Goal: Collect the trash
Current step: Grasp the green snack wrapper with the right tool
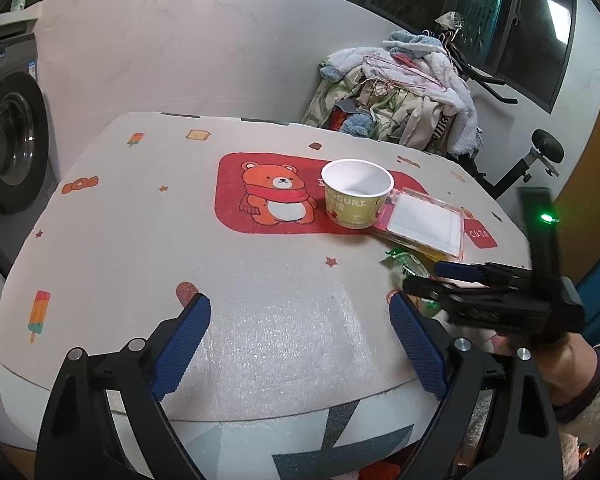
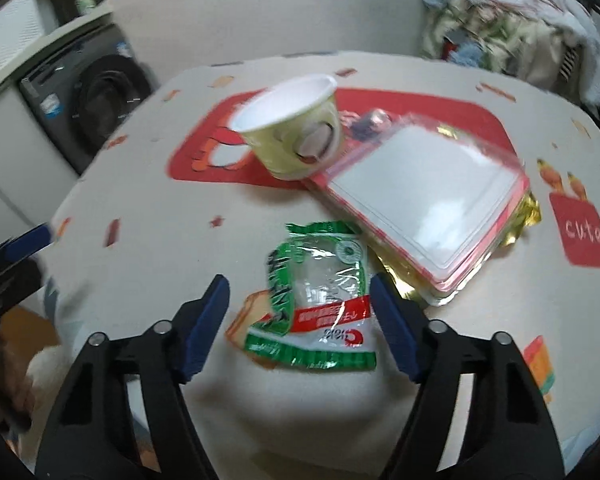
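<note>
Straddling the green wrapper [image 2: 318, 294], the right gripper [image 2: 300, 300] stands spread, pads clear — wrapper lies on the mat [image 2: 140, 208], long axis along the fingers; left gripper [image 1: 300, 320] spread, empty, farther off

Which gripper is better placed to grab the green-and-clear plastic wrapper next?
Right. The right gripper already straddles the green-and-clear plastic wrapper, jaws open on either side of it. The left gripper hovers open over a bare patch of the printed mat, wrapper off to its side.
</note>
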Action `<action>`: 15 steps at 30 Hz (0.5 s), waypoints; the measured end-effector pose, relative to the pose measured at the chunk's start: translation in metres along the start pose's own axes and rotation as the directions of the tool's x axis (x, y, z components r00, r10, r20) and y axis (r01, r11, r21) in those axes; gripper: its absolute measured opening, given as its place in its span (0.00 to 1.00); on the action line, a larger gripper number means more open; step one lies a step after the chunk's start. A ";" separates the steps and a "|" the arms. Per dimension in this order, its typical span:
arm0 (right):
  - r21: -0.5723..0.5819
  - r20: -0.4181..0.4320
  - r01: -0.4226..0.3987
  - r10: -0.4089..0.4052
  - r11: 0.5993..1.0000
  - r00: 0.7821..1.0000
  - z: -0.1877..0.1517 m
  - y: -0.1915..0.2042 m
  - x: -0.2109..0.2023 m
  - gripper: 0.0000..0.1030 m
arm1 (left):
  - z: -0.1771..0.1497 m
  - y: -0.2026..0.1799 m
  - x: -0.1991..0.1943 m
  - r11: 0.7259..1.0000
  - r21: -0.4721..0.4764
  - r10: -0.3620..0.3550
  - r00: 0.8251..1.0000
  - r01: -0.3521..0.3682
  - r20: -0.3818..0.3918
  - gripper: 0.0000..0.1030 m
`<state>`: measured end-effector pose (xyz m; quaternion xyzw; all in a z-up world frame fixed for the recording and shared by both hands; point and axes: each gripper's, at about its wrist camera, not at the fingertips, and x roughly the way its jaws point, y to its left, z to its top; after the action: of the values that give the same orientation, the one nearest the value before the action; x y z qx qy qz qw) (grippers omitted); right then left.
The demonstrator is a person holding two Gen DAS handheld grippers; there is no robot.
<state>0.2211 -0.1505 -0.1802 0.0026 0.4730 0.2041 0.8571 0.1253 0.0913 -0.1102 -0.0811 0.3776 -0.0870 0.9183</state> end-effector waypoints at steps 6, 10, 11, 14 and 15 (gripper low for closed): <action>0.016 0.006 -0.065 0.065 0.998 0.998 -0.001 -0.001 -0.005 0.17 | 0.001 0.007 0.002 1.000 -0.026 -0.013 1.000 0.013 -0.022 0.63; -0.008 0.066 -0.125 0.125 0.992 0.990 -0.004 0.000 -0.034 0.17 | 0.004 0.008 0.011 0.997 -0.059 -0.054 0.998 0.052 -0.035 0.57; -0.007 0.088 -0.124 0.124 0.992 0.988 -0.005 -0.002 -0.042 0.16 | 0.006 0.007 0.012 0.996 -0.067 -0.068 0.997 0.065 -0.034 0.56; 0.021 0.168 -0.103 0.098 0.994 0.981 -0.005 -0.014 -0.067 0.17 | 0.012 0.005 0.023 0.988 -0.105 -0.118 0.992 0.113 -0.038 0.54; 0.031 0.188 -0.089 0.082 0.996 0.979 -0.005 -0.019 -0.074 0.17 | 0.017 0.004 0.030 0.983 -0.122 -0.140 0.989 0.134 -0.042 0.52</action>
<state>0.1889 -0.1947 -0.1266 0.0590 0.3938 0.2303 0.8879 0.1586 0.0900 -0.1201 -0.1594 0.3986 -0.1295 0.8938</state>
